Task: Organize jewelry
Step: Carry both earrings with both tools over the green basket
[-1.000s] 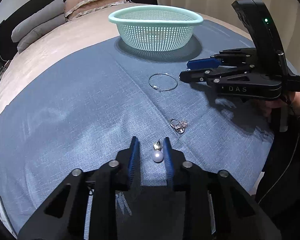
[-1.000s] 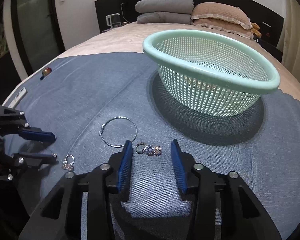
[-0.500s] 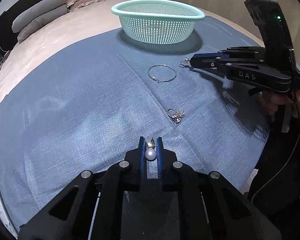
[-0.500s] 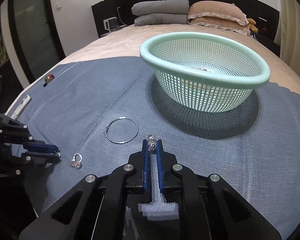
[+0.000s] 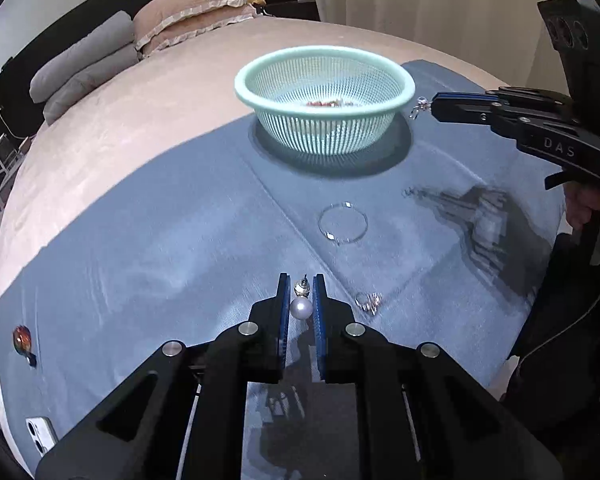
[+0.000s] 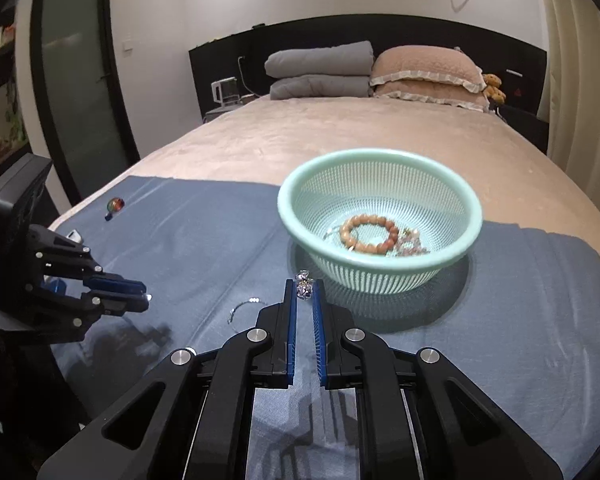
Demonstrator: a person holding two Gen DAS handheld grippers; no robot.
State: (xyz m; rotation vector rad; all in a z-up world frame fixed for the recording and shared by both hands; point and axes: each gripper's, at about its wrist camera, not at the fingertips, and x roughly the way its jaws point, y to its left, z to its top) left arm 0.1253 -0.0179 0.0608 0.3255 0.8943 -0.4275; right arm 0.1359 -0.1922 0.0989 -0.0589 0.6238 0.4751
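My left gripper [image 5: 301, 286] is shut on a pearl earring [image 5: 301, 307], lifted above the blue cloth [image 5: 160, 264]. My right gripper [image 6: 303, 287] is shut on a small crystal earring [image 6: 303, 285]; from the left wrist view that earring [image 5: 419, 107] hangs at its tips [image 5: 434, 107] just right of the mint mesh basket [image 5: 324, 114]. The basket [image 6: 380, 220] holds a wooden bead bracelet [image 6: 369, 234] and other jewelry. A silver hoop [image 5: 343, 223] and a sparkly ring-like piece [image 5: 368, 302] lie on the cloth.
A small coloured bead trinket [image 5: 22, 338] lies at the cloth's left edge, a white phone [image 5: 40, 436] nearer the front. Pillows [image 6: 420, 76] and folded grey bedding [image 6: 320, 70] sit at the headboard. A hand [image 5: 588, 204] holds the right gripper.
Both grippers closed on their earrings and rose off the cloth. The right one carried the crystal earring up beside the basket's rim.
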